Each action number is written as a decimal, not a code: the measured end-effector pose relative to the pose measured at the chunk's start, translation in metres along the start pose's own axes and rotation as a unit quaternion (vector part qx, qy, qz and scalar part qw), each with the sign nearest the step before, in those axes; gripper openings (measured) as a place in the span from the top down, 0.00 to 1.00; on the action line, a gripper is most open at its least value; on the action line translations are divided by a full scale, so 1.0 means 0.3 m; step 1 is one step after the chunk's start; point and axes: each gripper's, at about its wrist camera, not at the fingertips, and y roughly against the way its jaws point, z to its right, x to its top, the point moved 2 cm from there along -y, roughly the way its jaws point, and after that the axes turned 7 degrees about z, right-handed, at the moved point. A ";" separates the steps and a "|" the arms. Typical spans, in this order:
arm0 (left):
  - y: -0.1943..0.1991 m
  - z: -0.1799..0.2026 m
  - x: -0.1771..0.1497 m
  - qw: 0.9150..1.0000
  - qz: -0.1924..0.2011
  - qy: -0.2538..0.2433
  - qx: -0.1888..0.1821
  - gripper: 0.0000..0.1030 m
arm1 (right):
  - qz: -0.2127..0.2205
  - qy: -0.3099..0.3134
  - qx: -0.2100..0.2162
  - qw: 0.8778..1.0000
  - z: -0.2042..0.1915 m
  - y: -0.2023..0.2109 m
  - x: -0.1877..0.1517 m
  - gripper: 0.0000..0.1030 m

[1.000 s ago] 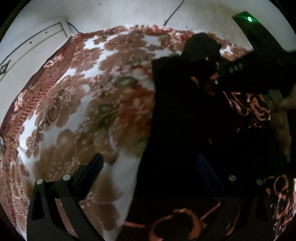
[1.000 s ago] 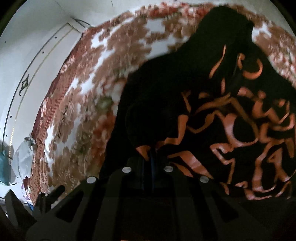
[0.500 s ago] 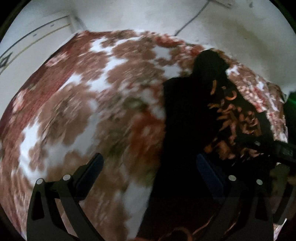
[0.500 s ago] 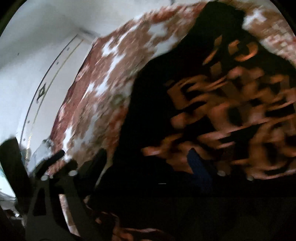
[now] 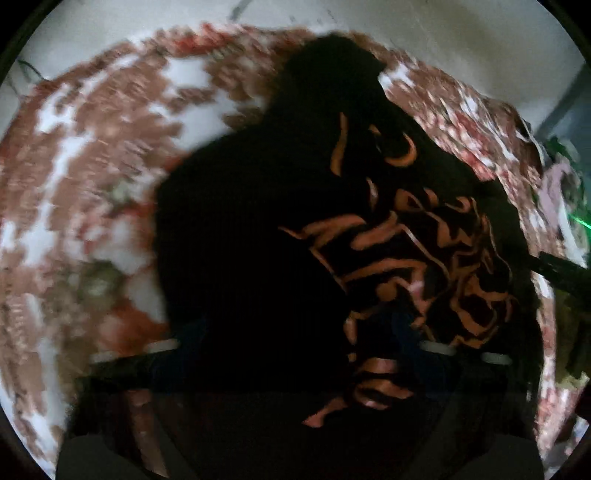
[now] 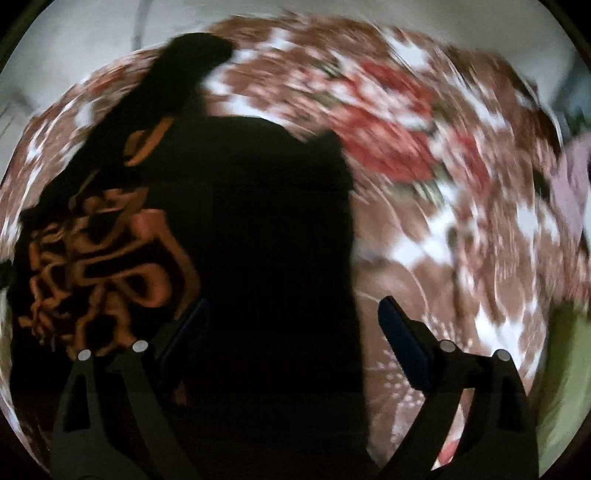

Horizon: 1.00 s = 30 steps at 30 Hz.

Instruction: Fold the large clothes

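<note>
A black garment (image 5: 251, 236) with an orange print (image 5: 436, 266) lies on a floral blanket (image 5: 92, 177). In the blurred left wrist view, my left gripper (image 5: 295, 332) hovers over the garment's near part. Its jaws are closing, with dark cloth below and between them. I cannot see the pads pressing on it. In the right wrist view, my right gripper (image 6: 291, 321) stands wide open over the garment's (image 6: 266, 229) right edge. Its left finger (image 6: 188, 328) is over black cloth and its right finger (image 6: 402, 339) is over the blanket (image 6: 461, 229). Nothing is held.
The blanket runs up to a pale surface (image 5: 443, 33) at the top of both views. A pinkish cloth (image 6: 572, 177) and a green thing (image 6: 565, 369) lie past the blanket's right edge. A dark bar (image 5: 557, 269) reaches in at the right of the left wrist view.
My right gripper opened, let go of the printed cloth and swung right to the garment's edge. My left gripper moved right over the garment and its jaws narrowed.
</note>
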 end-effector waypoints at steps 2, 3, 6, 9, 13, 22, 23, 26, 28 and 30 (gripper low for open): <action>-0.022 0.009 -0.006 1.000 -0.014 -0.013 0.013 0.64 | -0.014 -0.012 0.008 1.000 0.035 -0.023 -0.019 0.11; -0.029 0.011 -0.012 0.999 -0.019 -0.019 0.018 0.72 | -0.018 -0.016 0.012 1.000 0.042 -0.031 -0.029 0.11; -0.019 0.002 -0.017 1.000 -0.015 -0.010 0.013 0.85 | -0.021 -0.012 0.016 1.000 0.048 -0.044 -0.041 0.11; 0.020 -0.011 0.003 1.000 0.001 -0.009 0.021 0.86 | -0.016 -0.007 0.014 1.000 0.049 -0.048 -0.028 0.11; 0.097 -0.051 0.038 0.999 0.011 0.006 0.029 0.87 | -0.005 -0.009 0.016 1.000 0.040 -0.030 0.010 0.11; 0.079 -0.176 0.012 0.998 -0.008 0.020 0.054 0.87 | -0.021 0.000 0.002 1.000 0.004 -0.105 0.009 0.09; 0.043 -0.178 -0.014 0.998 -0.015 0.013 0.064 0.87 | -0.022 0.003 -0.005 1.000 0.004 -0.117 0.005 0.07; 0.000 -0.191 -0.051 0.997 -0.011 0.019 0.078 0.84 | -0.022 0.013 -0.009 1.000 0.009 -0.143 -0.007 0.05; 0.007 -0.191 -0.053 0.995 0.002 0.012 0.101 0.67 | -0.021 0.012 -0.006 1.000 0.014 -0.146 -0.013 0.05; 0.025 -0.205 -0.055 0.990 0.019 0.005 0.138 0.26 | -0.019 0.001 -0.001 1.000 0.020 -0.129 -0.012 0.05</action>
